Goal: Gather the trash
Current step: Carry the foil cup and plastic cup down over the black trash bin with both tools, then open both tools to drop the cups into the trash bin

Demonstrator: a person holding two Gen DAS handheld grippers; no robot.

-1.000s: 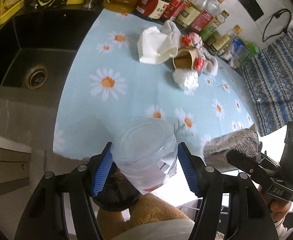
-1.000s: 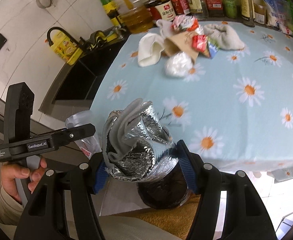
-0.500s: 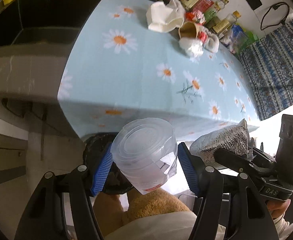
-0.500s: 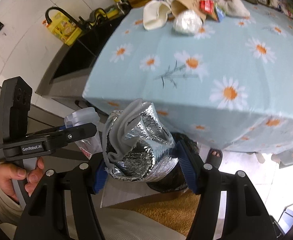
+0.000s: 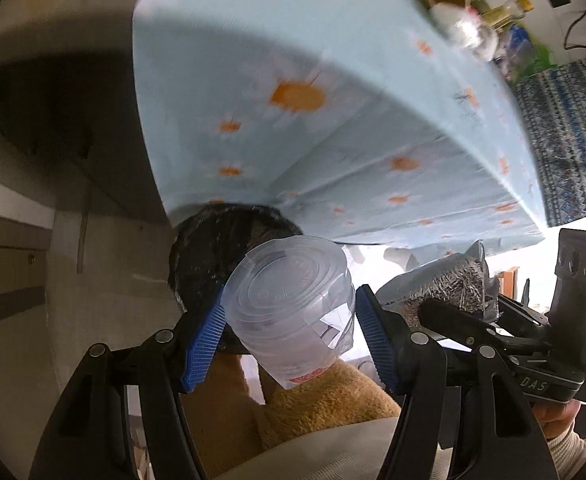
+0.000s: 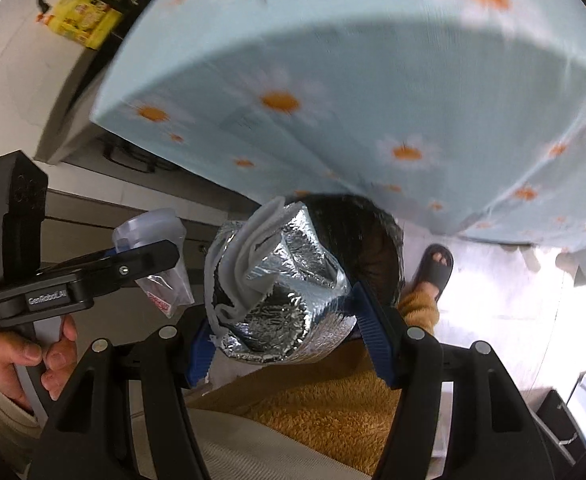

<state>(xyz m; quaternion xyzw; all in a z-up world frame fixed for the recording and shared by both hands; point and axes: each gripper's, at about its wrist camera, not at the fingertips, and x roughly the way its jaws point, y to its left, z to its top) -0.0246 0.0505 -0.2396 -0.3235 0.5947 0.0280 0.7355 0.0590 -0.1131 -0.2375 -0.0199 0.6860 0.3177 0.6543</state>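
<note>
My left gripper (image 5: 289, 332) is shut on a clear plastic cup (image 5: 293, 304), held just in front of a black-lined trash bin (image 5: 213, 256) that stands under the table's edge. The right gripper (image 6: 283, 320) is shut on a crumpled silver foil bag (image 6: 281, 288), directly in front of the same bin (image 6: 369, 236). Each gripper shows in the other's view: the foil bag (image 5: 445, 284) to the right, the cup (image 6: 153, 236) to the left. More trash (image 5: 453, 8), a paper cup and wrappers among it, lies on the tabletop, blurred.
A light blue daisy tablecloth (image 5: 333, 120) overhangs the bin. A person's orange trouser legs (image 6: 333, 396) and a sandalled foot (image 6: 433, 268) are below the grippers. Grey cabinet fronts (image 5: 13, 240) stand to the left. Bottles (image 5: 509, 12) line the table's far edge.
Both grippers have dropped below the table's edge toward the bin, still holding the cup and the foil bag. The tabletop now sits high in both views.
</note>
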